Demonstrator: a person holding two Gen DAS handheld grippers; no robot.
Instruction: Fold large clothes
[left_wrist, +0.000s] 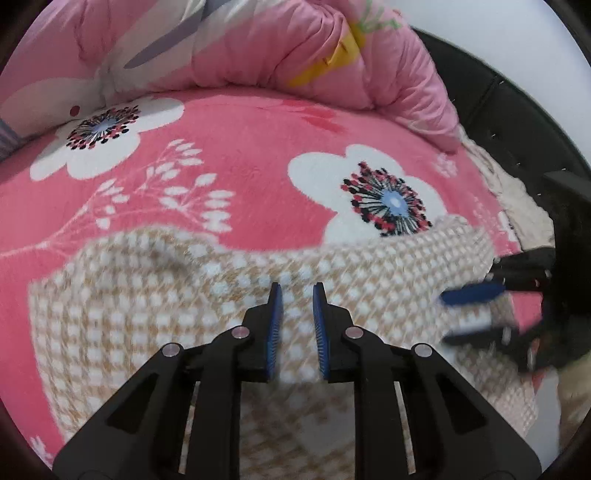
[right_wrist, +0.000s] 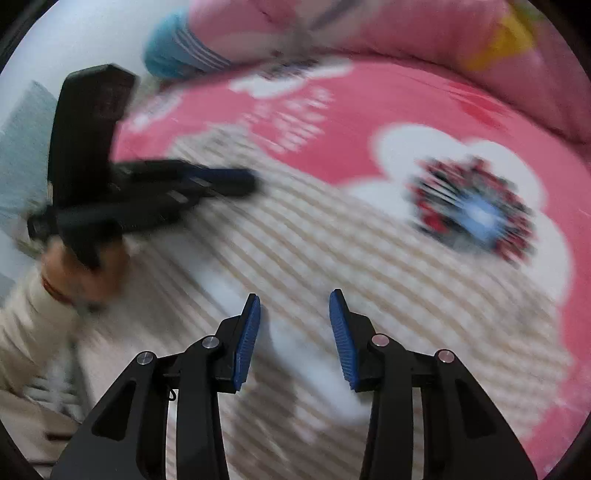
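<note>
- Lying on the pink blanket, below its white flower, is the checked garment
- Left gripper: narrow gap, nothing pinched
- Right gripper: wider, empty
- Best pinch one layer at each corner, then lift evenly
</note>
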